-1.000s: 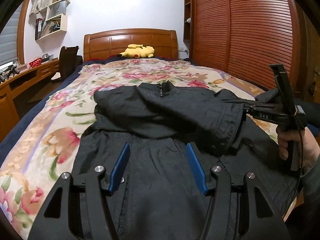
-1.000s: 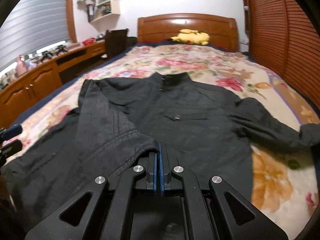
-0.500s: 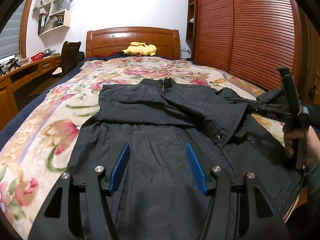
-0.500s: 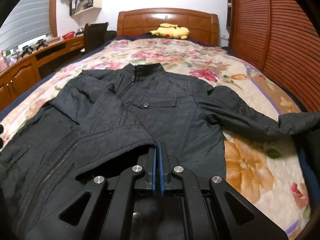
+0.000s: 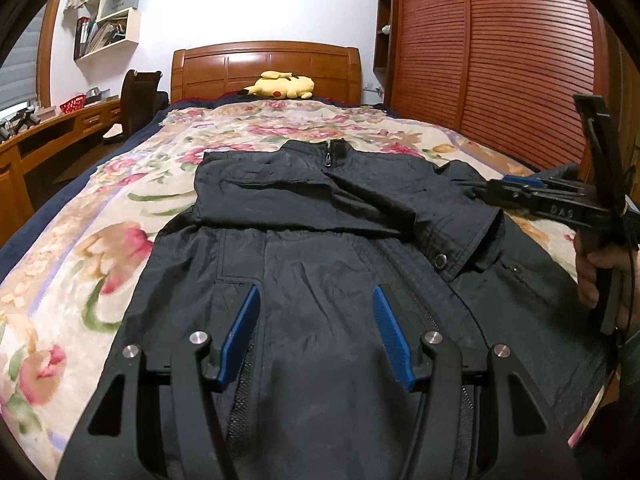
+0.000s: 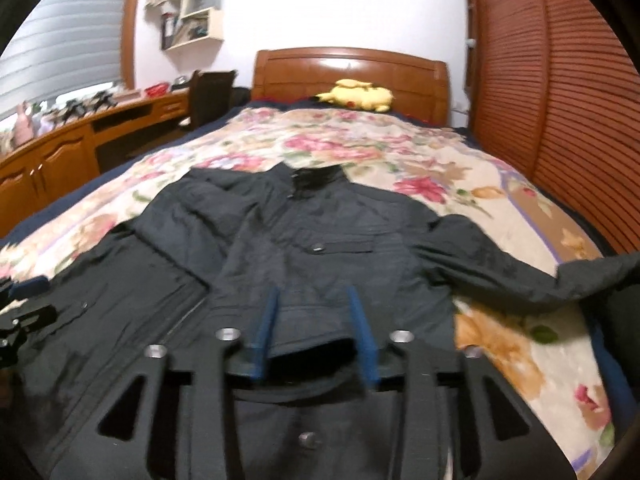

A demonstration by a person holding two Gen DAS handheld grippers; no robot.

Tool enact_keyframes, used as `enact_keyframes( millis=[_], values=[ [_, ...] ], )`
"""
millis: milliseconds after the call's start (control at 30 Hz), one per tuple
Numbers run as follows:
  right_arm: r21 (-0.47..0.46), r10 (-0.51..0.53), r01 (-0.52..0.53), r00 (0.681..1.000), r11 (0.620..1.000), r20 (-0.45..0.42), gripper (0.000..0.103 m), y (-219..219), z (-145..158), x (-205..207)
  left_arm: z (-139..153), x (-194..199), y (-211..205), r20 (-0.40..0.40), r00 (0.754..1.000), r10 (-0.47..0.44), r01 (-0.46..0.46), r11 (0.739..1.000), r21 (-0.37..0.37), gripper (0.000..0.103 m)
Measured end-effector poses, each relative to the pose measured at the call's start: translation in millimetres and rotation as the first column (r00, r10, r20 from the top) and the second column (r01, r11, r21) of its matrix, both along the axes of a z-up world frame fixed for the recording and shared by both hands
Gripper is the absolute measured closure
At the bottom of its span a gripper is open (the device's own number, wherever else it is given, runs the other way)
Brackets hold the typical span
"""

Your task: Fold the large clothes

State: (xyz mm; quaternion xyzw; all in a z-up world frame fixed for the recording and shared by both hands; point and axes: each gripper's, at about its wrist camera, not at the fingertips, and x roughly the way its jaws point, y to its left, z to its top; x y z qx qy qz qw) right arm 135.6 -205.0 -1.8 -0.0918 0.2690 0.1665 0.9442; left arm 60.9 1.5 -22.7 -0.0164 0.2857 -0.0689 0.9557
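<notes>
A large black jacket (image 5: 320, 248) lies face up on the floral bed, collar toward the headboard. One sleeve is folded across its chest, cuff (image 5: 464, 240) toward the right. My left gripper (image 5: 316, 320) is open and empty over the jacket's lower hem. In the right wrist view my right gripper (image 6: 316, 328) is open, its blue fingers apart on either side of the sleeve cuff (image 6: 312, 340), which lies on the jacket (image 6: 340, 240). The other sleeve (image 6: 520, 276) stretches out to the right. The right gripper (image 5: 520, 192) also shows in the left wrist view.
A floral bedspread (image 5: 100, 240) covers the bed. A yellow plush toy (image 5: 280, 86) lies by the wooden headboard (image 5: 264, 64). A slatted wooden wardrobe (image 5: 500, 60) stands on the right, a desk (image 6: 60, 152) and chair (image 5: 140, 100) on the left.
My right gripper carried the sleeve cuff across the jacket's chest, then opened and let it go. The left gripper stayed open over the hem.
</notes>
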Motion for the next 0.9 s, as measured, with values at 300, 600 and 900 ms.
enact_keyframes(
  millis=[300, 600, 900],
  values=[
    [-0.075, 0.092, -0.096, 0.995, 0.993, -0.049, 0.053, 45.7, -30.0, 4.8, -4.4, -1.2, -1.6, 0.0, 1.0, 0.007, -0.007, 1.0, 0.013, 0.045],
    [-0.065, 0.098, -0.106, 0.987, 0.992, -0.127, 0.038, 47.5, -49.7, 19.3, -7.7, -1.4, -0.3, -0.007, 1.0, 0.013, -0.013, 1.0, 0.007, 0.045],
    [-0.1, 0.109, -0.131, 0.973, 0.986, -0.205, 0.037, 54.7, -69.7, 26.3, -8.6, -1.2, -0.4, -0.009, 1.0, 0.012, -0.012, 1.0, 0.01, 0.045]
  ],
)
